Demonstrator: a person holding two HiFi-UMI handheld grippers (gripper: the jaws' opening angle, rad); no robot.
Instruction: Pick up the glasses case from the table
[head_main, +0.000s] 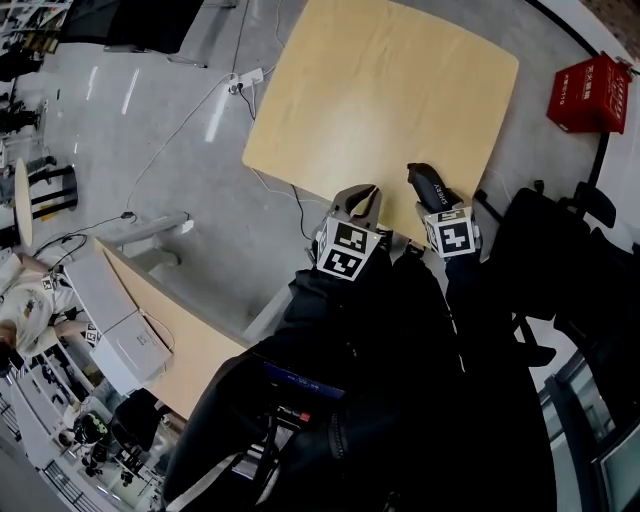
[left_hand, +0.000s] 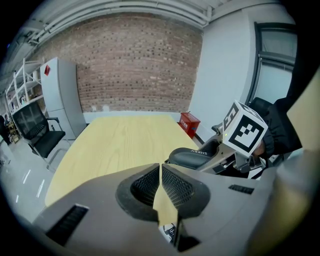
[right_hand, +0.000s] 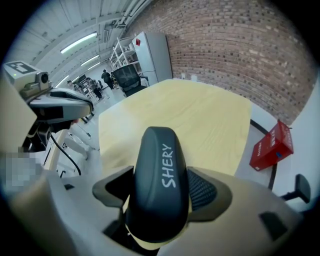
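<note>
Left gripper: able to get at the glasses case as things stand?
Probably yes: the glasses case sits in the right gripper close beside the left gripper, nothing between. But the left jaws are shut and must open first.

You had the glasses case clamped between the jaws of your right hand-held gripper. It was a smooth, dark grey, rounded oblong shell, closed, with "SHERY" in white letters along its upper face. It pointed lengthwise away from you, its far end reaching out past the jaws over the near edge of the pale wooden surface.
</note>
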